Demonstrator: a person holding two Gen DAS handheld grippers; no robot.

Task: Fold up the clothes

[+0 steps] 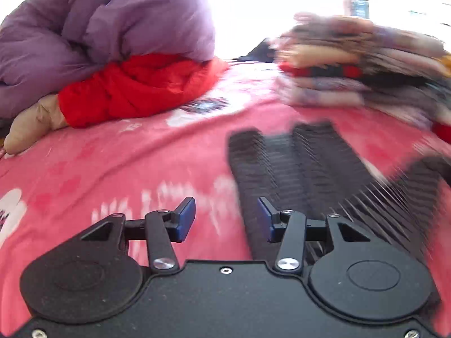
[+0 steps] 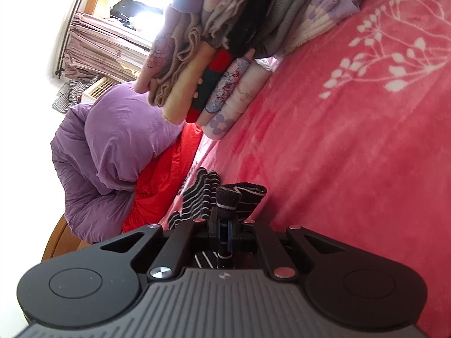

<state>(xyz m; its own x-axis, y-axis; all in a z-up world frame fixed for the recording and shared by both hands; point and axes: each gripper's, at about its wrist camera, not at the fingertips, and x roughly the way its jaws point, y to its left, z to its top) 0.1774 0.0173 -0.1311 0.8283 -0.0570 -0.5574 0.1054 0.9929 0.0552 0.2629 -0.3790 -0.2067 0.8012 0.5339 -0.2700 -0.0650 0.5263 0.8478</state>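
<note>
A black garment with thin white stripes (image 1: pixel 310 163) lies on the pink bedspread (image 1: pixel 112 155), blurred in the left wrist view. My left gripper (image 1: pixel 227 214) hangs open above its left edge, with nothing pressed between the blue pads (image 1: pixel 187 219). In the right wrist view the same striped garment (image 2: pixel 197 197) lies bunched just ahead. My right gripper (image 2: pixel 225 225) is shut on a fold of it, and the cloth sticks up between the pads. A stack of folded clothes (image 2: pixel 214 56) sits further back on the bedspread (image 2: pixel 352 155).
The folded stack (image 1: pixel 360 64) lies at the right. A bulky purple duvet (image 1: pixel 112 28) rests on a red quilt (image 1: pixel 141 87) at the left, with a beige cushion (image 1: pixel 33 124) beside them. Curtains (image 2: pixel 93 53) and a bright window stand behind the duvet (image 2: pixel 112 140).
</note>
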